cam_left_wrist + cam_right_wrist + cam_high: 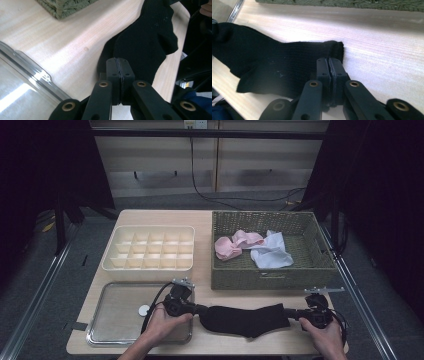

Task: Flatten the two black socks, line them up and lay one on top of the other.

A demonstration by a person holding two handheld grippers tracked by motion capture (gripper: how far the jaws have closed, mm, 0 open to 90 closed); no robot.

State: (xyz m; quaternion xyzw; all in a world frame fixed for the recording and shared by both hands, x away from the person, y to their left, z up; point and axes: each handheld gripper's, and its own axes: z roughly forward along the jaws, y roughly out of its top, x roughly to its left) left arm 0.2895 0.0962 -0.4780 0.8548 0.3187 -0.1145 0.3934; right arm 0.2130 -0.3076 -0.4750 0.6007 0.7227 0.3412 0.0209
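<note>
Scene: a black sock (246,320) lies stretched along the tabletop's (200,227) near edge, just in front of the wicker basket (272,270).
Left tongs (204,309): clamped on the sock's one end, beside the clear tray (100,317).
Right tongs (295,313): pinching the cuff end.
Doing it well: likely keep both grips firm and tension even, lifting level so the sock neither slips nor sags.
Writing: none legible on any surface.

I am working at a pale wooden table (200,222); a light panelled wall (165,160) is standing far behind, black cables (220,197) trailing across grey floor (75,265).
</note>
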